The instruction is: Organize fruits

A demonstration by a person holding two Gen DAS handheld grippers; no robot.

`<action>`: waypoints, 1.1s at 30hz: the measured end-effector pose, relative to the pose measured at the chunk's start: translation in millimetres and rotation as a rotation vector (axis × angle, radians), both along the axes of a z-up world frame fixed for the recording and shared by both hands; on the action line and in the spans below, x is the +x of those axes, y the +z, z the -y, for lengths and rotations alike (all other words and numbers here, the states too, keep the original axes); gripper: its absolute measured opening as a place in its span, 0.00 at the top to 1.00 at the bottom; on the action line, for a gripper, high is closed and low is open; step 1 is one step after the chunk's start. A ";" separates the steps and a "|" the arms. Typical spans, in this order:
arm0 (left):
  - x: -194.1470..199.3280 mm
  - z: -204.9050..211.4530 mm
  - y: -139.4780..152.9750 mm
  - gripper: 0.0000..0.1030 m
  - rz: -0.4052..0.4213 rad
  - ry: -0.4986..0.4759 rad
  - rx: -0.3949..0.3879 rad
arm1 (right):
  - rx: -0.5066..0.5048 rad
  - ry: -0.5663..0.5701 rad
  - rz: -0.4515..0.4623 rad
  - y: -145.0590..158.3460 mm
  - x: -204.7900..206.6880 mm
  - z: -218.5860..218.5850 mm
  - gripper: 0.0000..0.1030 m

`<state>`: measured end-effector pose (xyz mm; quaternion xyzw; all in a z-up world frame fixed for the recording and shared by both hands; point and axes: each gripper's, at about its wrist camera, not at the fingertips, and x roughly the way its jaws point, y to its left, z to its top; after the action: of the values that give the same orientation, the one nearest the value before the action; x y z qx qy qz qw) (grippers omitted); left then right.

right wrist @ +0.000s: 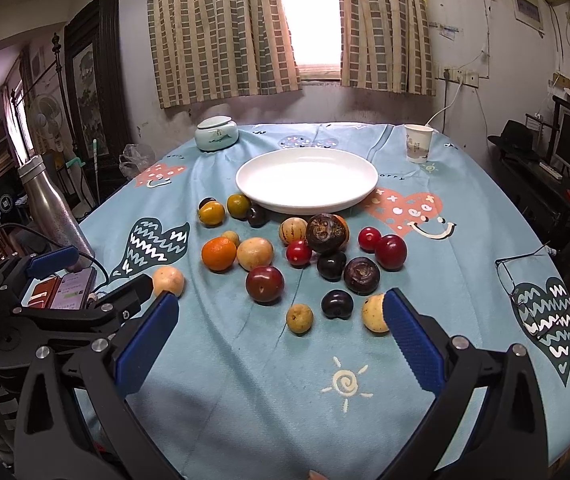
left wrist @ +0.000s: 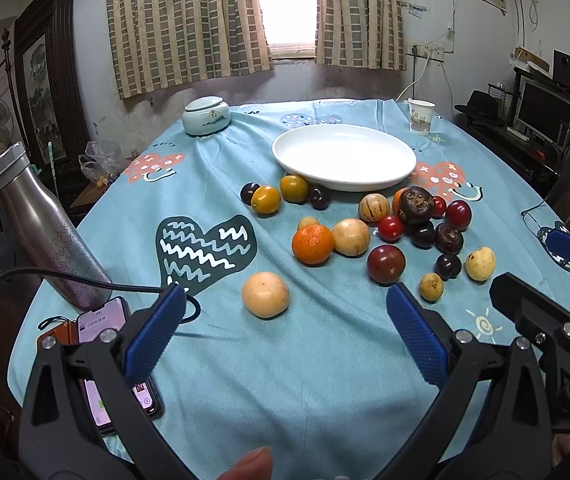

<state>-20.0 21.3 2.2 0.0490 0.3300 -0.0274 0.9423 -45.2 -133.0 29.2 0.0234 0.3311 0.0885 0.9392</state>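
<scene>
An empty white plate [left wrist: 345, 156] [right wrist: 307, 178] lies at the far middle of the blue tablecloth. Several fruits are scattered in front of it: an orange [left wrist: 312, 244] [right wrist: 219, 254], a dark red plum [left wrist: 385, 264] [right wrist: 264, 284], cherry tomatoes, dark plums and yellow ones. My left gripper [left wrist: 285, 320] is open above the cloth, with a round tan fruit [left wrist: 265, 294] just ahead between its fingers. My right gripper [right wrist: 281, 320] is open too; a pale yellow fruit [right wrist: 373, 314] sits by its right fingertip and a small yellow fruit [right wrist: 299, 319] lies ahead of it.
A steel bottle [left wrist: 45, 232] and phones [left wrist: 101, 320] with a cable sit at the left edge. A lidded ceramic jar [left wrist: 206, 116] and a paper cup [right wrist: 418, 143] stand at the back. Glasses [right wrist: 525, 276] lie at the right edge.
</scene>
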 end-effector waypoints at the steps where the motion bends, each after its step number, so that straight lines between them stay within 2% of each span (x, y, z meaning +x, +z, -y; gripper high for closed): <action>1: 0.2 0.4 0.1 0.02 0.000 0.000 0.000 | 0.002 0.000 0.000 0.5 0.5 1.4 0.01; 33: -1.0 0.3 -2.5 0.02 -0.004 0.001 0.002 | 0.007 0.000 0.000 1.2 0.0 0.8 0.01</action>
<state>-20.9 21.0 -0.3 0.0495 0.3318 -0.0265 0.9417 -45.2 -133.7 30.4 0.0269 0.3310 0.0895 0.9390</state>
